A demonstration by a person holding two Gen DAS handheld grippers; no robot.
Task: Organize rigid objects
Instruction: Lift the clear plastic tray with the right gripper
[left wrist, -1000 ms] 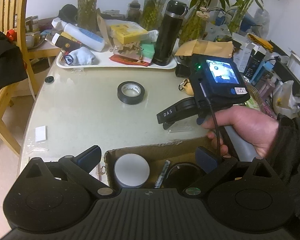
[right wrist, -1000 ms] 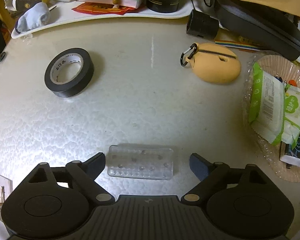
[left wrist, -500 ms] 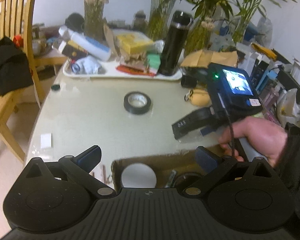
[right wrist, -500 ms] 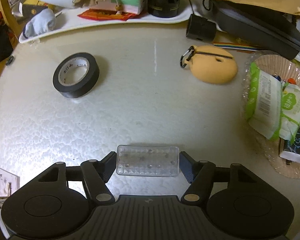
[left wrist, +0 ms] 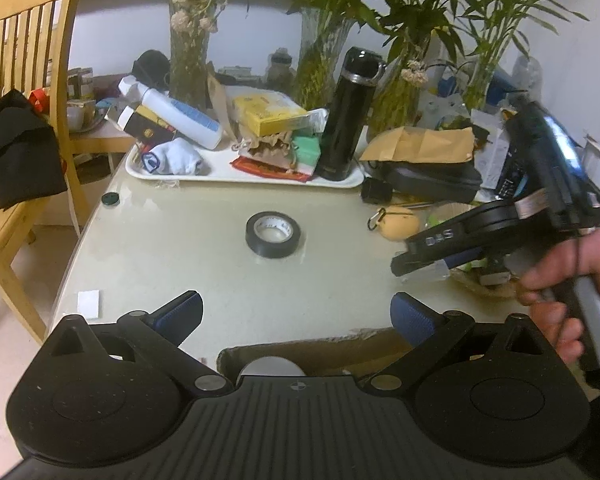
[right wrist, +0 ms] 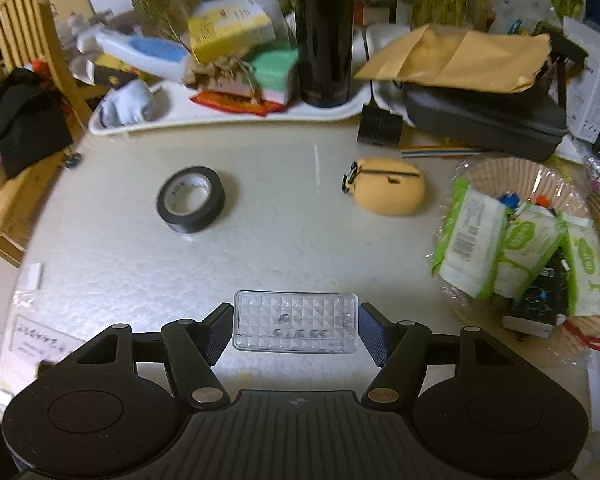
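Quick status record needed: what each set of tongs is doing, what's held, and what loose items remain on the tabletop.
right tongs: shut on clear plastic studded box, lifted off the table
left tongs: open, empty
cardboard box: below left tongs, round white lid inside
loose on table: black tape roll, yellow pouch with carabiner

- A wooden chair (left wrist: pixel 24 92) with dark cloth, probably a garment.
- A black flask (left wrist: pixel 346 114) upright on the white tray (left wrist: pixel 236 174).
- Plants in glass vases (left wrist: pixel 320 56) behind.
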